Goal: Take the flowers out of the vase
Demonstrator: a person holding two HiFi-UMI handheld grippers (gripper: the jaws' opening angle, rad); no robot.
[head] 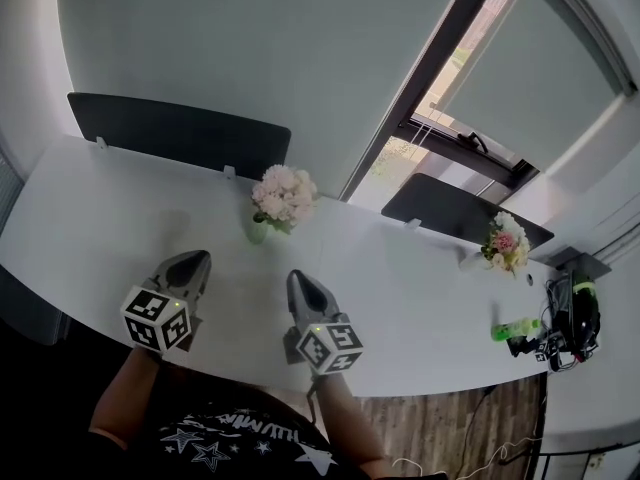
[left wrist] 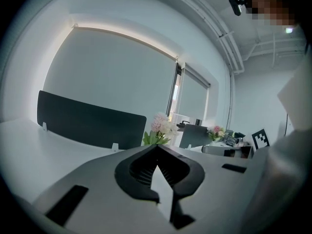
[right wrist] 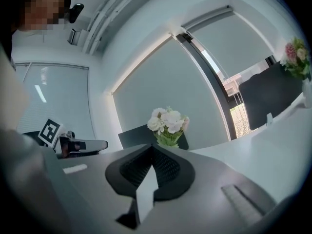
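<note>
**Flowers in the vase, both grippers shut and short of them**

The flowers [head: 284,194], a pale pink and white bunch, stand in a small greenish vase [head: 258,232] on the white table [head: 90,218]. The vase is near the table's far edge, just in front of the right end of a dark divider panel [head: 180,133].

Both grippers are on the near side of the table, apart from the vase and pointing towards it. The left gripper [head: 190,260] has its jaws together with nothing between them. In the left gripper view the flowers show just above the closed tips. The right gripper [head: 298,280] is also closed and empty, and in the right gripper view the flowers sit right above its tips.

Further right on the table, a second bunch [head: 506,241] with pink blooms stands in front of another dark panel [head: 455,208]. A green bottle [head: 515,328] lies near the table's right end, beside some dark gear [head: 575,318]. Behind the table are a grey blind and a window frame [head: 430,78].
</note>
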